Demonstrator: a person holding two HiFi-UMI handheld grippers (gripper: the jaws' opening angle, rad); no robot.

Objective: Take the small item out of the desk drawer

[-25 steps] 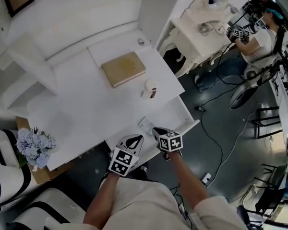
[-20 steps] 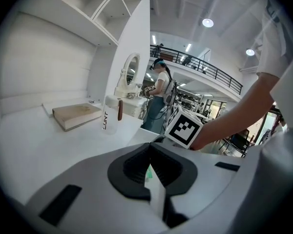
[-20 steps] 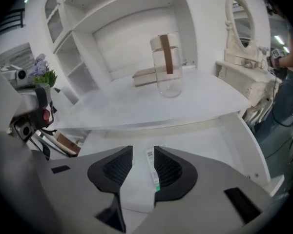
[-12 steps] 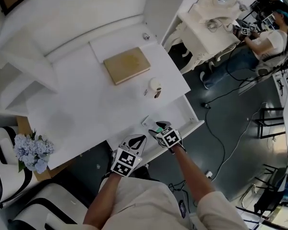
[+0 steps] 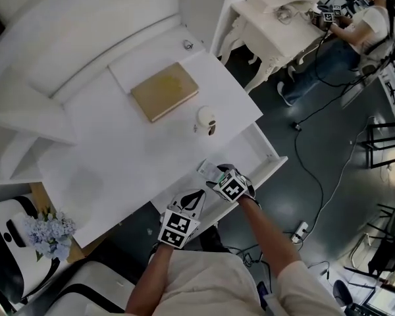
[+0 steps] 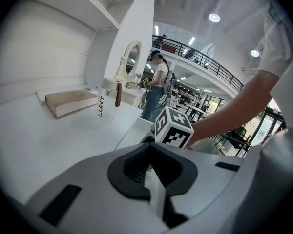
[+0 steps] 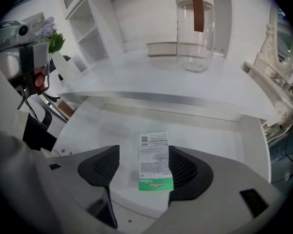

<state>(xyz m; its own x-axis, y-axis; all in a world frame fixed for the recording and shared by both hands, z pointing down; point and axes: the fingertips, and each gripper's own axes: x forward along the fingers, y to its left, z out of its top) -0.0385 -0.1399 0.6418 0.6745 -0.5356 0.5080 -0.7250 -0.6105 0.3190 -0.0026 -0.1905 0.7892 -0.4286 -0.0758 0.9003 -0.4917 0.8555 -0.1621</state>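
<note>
Now R tool (image 5: pixel 217 175) – jaws just opened – straddles pkt (image 7: pixel 155 161).

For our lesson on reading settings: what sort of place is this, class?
Probably a large indoor studio dressed with home furniture: a white desk and a dressing table stand on a dark floor with loose cables, and a railed balcony runs overhead.

Small box (image 5: pixel 205 168) in the drawer (image 5: pixel 247 151) half hidden behind the right gripper (image 5: pixel 220 176); print illegible.
</note>
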